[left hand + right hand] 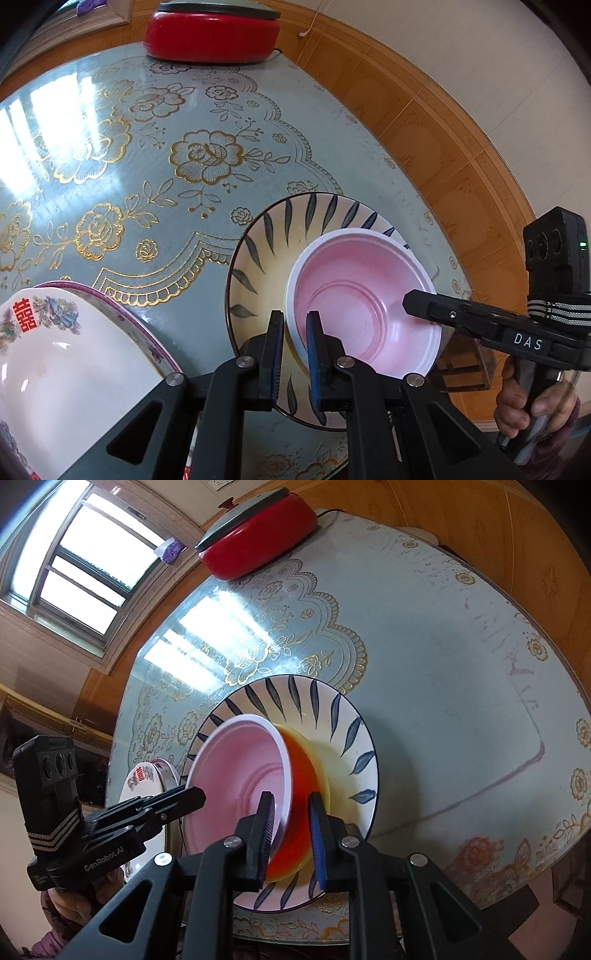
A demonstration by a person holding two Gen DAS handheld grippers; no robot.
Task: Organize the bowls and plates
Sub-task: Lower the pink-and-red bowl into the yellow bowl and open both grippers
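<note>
The pink-lined plastic bowl with a white rim (364,306) sits tilted on the round ceramic plate with dark leaf strokes (258,266), at about five o'clock on the flowered desk (147,147). The left gripper (295,325) is closed on the bowl's near rim. The right gripper (291,812) straddles the opposite rim with its orange outer wall, apparently a loose hold. One stacking step looks nearly done. The white floral plates (55,354) at eight o'clock remain separate, so more gathering likely follows.
</note>
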